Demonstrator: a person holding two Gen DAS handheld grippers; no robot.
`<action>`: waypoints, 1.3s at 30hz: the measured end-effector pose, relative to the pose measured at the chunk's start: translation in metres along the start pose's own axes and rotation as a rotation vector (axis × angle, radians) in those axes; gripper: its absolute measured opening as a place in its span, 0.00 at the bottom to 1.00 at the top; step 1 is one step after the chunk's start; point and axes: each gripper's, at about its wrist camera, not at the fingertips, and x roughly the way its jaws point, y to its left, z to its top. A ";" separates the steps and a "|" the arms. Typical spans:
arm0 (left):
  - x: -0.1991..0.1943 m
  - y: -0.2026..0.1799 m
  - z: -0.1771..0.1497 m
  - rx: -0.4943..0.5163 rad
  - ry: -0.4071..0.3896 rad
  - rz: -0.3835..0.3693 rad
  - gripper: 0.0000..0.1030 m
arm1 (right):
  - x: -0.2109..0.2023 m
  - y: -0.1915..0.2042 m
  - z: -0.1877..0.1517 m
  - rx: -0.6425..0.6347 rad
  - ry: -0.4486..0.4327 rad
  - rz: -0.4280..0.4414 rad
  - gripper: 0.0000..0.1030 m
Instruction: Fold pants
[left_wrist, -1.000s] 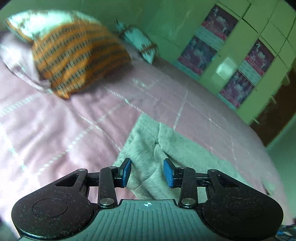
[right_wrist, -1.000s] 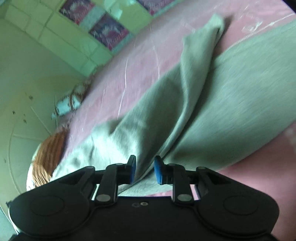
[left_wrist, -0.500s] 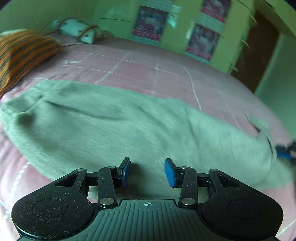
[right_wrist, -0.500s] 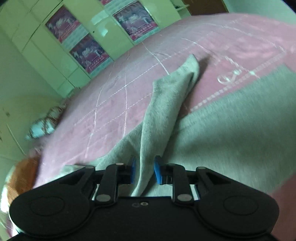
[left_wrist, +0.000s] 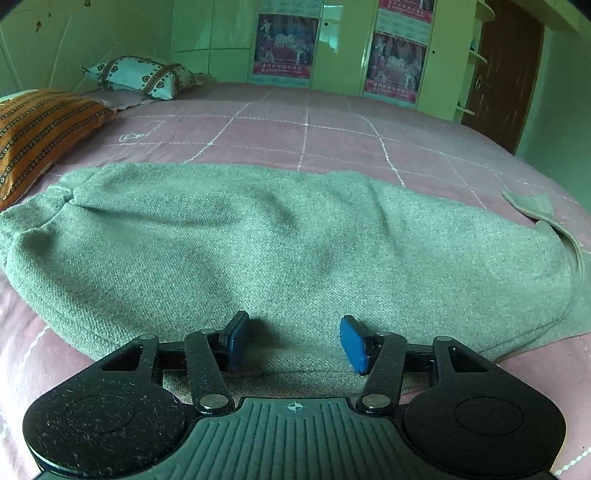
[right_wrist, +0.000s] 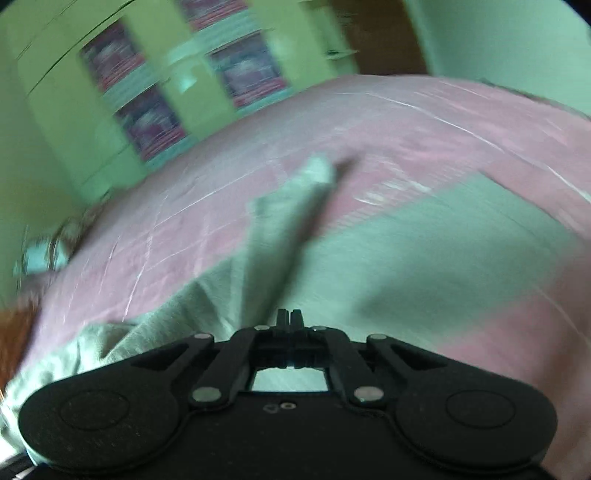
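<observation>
Grey-green pants (left_wrist: 280, 251) lie folded lengthwise across the pink bedspread (left_wrist: 306, 129). My left gripper (left_wrist: 293, 341) is open, its blue pads (left_wrist: 352, 345) just over the near edge of the pants, holding nothing. In the blurred right wrist view, my right gripper (right_wrist: 290, 317) has its jaws pressed together at a raised ridge of the pants (right_wrist: 280, 236). A strip of the cloth runs up and away from the fingertips. Whether cloth sits between the pads is hard to tell in the blur.
An orange striped pillow (left_wrist: 33, 136) and a white patterned pillow (left_wrist: 140, 75) lie at the far left of the bed. Green wardrobe doors with posters (left_wrist: 284, 48) stand behind. A brown door (left_wrist: 502, 77) is at the far right.
The left gripper swung from the waist end to the middle of the pants' near edge and stayed open. The right gripper's jaws closed fully on the pants fold and it moved, blurring the view.
</observation>
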 end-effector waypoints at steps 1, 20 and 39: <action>0.003 0.001 0.000 0.002 -0.003 0.001 0.54 | 0.001 -0.004 -0.004 -0.024 0.014 -0.006 0.00; 0.006 -0.004 -0.003 0.018 -0.031 0.003 0.63 | 0.037 0.064 0.035 -0.344 -0.103 -0.108 0.00; 0.006 -0.006 -0.007 0.035 -0.038 -0.008 0.65 | 0.071 0.079 0.021 -0.802 -0.057 -0.297 0.42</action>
